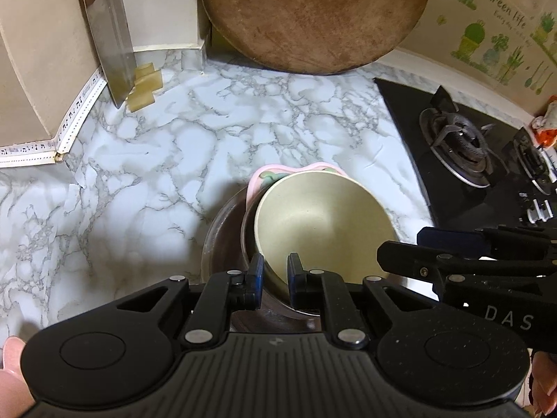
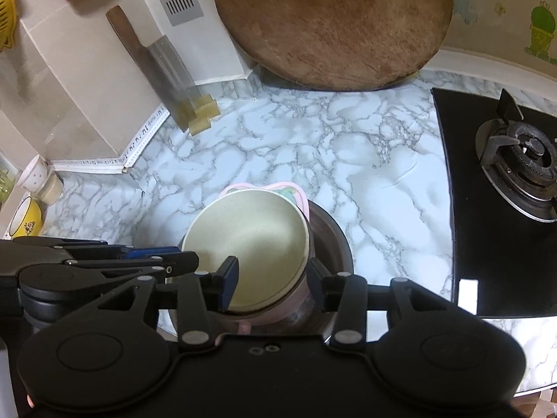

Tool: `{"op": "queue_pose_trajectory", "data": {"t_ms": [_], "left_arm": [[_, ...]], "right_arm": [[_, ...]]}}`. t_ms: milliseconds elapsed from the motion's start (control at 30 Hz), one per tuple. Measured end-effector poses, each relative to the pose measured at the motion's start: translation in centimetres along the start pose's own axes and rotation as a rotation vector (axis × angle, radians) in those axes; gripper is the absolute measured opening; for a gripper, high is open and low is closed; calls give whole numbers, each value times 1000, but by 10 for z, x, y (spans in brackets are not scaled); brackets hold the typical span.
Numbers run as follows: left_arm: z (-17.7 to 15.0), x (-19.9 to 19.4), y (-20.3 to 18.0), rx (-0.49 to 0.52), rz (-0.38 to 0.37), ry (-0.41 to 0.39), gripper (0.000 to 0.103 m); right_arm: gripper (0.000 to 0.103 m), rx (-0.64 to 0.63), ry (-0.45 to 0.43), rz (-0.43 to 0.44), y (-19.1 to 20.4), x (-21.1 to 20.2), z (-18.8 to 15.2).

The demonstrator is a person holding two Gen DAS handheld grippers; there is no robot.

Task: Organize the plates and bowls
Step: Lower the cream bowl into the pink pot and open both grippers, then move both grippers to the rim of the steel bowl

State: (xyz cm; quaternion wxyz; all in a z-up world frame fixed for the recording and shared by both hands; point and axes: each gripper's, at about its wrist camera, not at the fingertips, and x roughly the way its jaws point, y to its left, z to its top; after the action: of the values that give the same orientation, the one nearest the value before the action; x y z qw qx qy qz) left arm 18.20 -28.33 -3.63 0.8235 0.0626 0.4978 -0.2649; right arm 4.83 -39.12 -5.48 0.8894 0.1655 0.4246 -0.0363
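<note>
Pinching the near rim of the cream bowl [image 1: 323,223], the left gripper [image 1: 275,278] holds it nested in a steel bowl [image 2: 330,240] on the marble table [image 1: 146,181]. Only the right wrist view shows the right gripper [image 2: 273,280] with fingers spread around the rim, and a yellow bowl [image 2: 26,217] at the table's left edge.

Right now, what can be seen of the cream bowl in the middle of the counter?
The cream bowl is round, matte and empty, plastic or ceramic by its look. It sits tilted, nested in a steel bowl, with a pink plate behind it. The left hand-held gripper is shut on its near rim, one pad inside, one outside. The right hand-held gripper is open, fingers either side of the rim.
</note>
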Motion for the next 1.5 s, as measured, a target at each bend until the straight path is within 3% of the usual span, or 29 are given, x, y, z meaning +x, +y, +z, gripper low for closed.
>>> {"op": "queue_pose_trajectory", "data": {"t_ms": [500,567,633,667,800,1067,1267,1500], "left_arm": [[-22,-57,16,18,-56,-168,16],[-26,-63,20,11,-58,-191,32],[-33,-73,25,0,-59,-242,71],[-38,-78,27,-5,-56,-269,76],[-46,-90,34,1,-63,-295,77],[-62,-100,39,-18,-20,-337,78],[-68,-94,35,-45,10,-337,78],[-69,-76,23,-83,50,-303,79]], "right_arm": [[66,-33,-145,27,16,-46,-15],[72,-36,-165,34,19,-52,-19],[73,-43,-187,29,23,-57,-23],[75,-45,-197,31,24,-60,-26],[80,-42,-226,30,28,-69,-36],[101,-108,-289,26,32,-81,-51],[103,-160,-308,20,23,-79,-51],[103,-130,-278,41,-10,-66,-43]]}}
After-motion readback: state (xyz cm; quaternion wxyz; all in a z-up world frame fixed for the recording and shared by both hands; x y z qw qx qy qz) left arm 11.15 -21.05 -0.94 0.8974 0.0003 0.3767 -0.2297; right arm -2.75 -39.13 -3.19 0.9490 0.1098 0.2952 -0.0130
